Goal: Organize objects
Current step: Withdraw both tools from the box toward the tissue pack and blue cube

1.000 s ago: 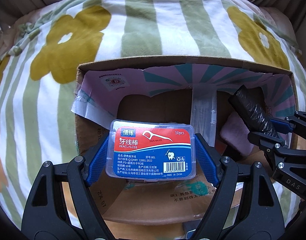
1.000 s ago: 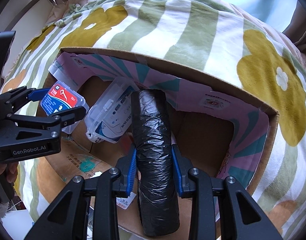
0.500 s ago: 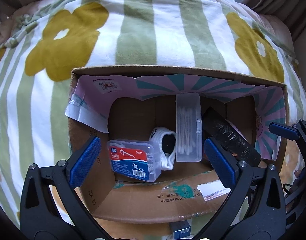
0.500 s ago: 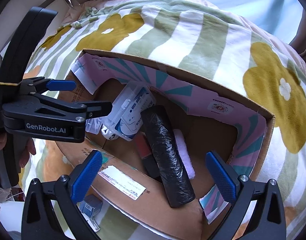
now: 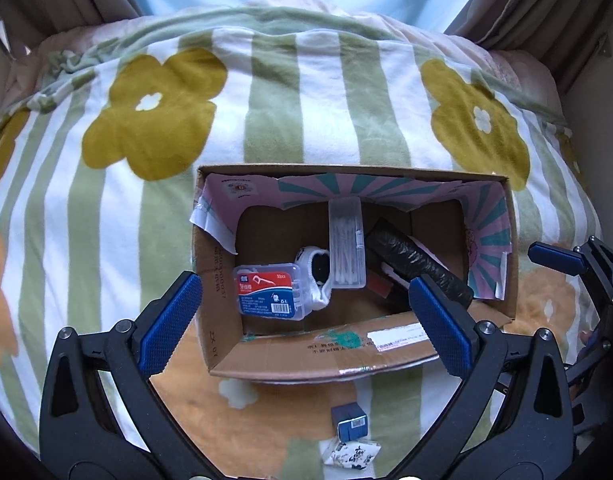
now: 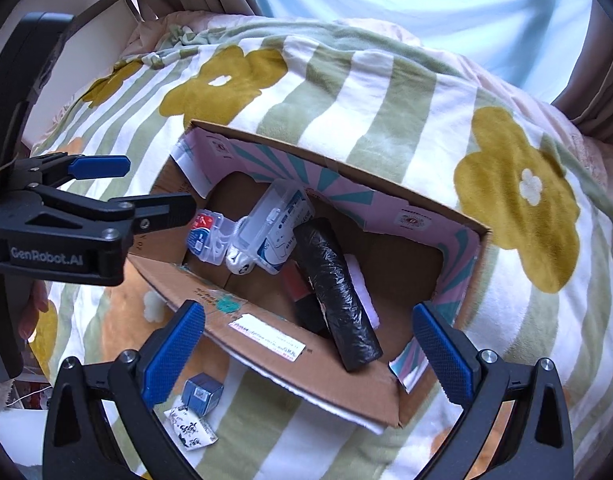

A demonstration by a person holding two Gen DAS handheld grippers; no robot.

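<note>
We begin with the blanket (image 5: pixel 166 200), a soft striped floral cover that carries everything. On it sits the open cardboard box (image 5: pixel 346 354), its front wall toward us. Inside, the black bag roll (image 6: pixel 338 292) lies slanted toward the right front corner; the clear cotton swab case (image 5: pixel 346 240) leans on the back wall; the floss pick box (image 5: pixel 268 290) lies flat by the left wall, with a small white and black item just beside it that we cannot identify.

Outside the front wall, on the blanket, rest a small blue box (image 5: pixel 351 420) and a printed sachet (image 5: pixel 350 454). We judge both light; the box looks stiff enough to pinch across its flat sides, while the sachet is thin and may slip, so we would take it by an edge.

Our left gripper (image 5: pixel 306 320) and right gripper (image 6: pixel 318 348) both hang above the box front, jaws spread wide and empty.
</note>
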